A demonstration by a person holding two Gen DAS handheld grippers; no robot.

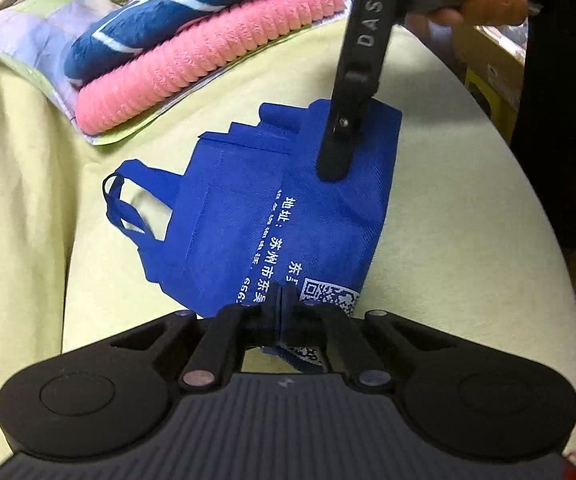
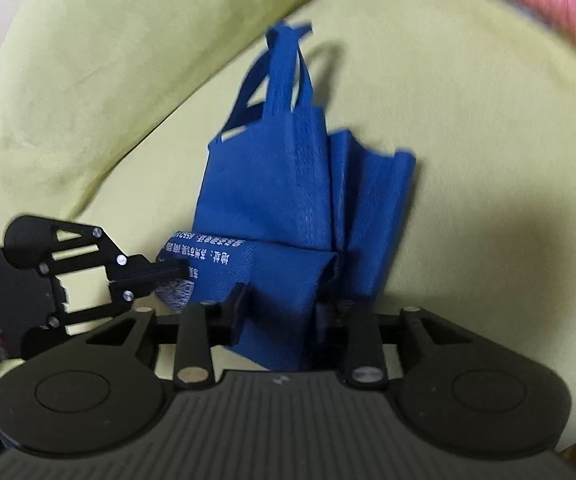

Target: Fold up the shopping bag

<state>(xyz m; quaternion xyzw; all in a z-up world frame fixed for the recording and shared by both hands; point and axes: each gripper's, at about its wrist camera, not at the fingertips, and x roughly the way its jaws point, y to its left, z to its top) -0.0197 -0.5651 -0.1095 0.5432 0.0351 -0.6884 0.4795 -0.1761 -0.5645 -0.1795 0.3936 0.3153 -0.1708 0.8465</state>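
A blue non-woven shopping bag [image 1: 272, 208] with white print lies partly folded on a pale green cloth [image 1: 447, 200]; its handles [image 1: 124, 208] point left. My left gripper [image 1: 284, 300] is shut on the bag's near printed edge. My right gripper [image 1: 333, 160] comes down from above onto the bag's far part. In the right wrist view the bag [image 2: 280, 184] lies ahead with a fold between my right gripper's [image 2: 284, 300] parted jaws, which are open. My left gripper [image 2: 176, 270] shows at the left, clamped on the bag's printed corner.
A stack of folded towels, blue [image 1: 192, 12] over pink [image 1: 208, 60], lies on a patterned cloth [image 1: 36, 36] at the back left. A yellow box [image 1: 491, 72] and a dark-clothed person [image 1: 559, 100] stand at the right. The pink towel [image 2: 547, 4] also edges the right wrist view.
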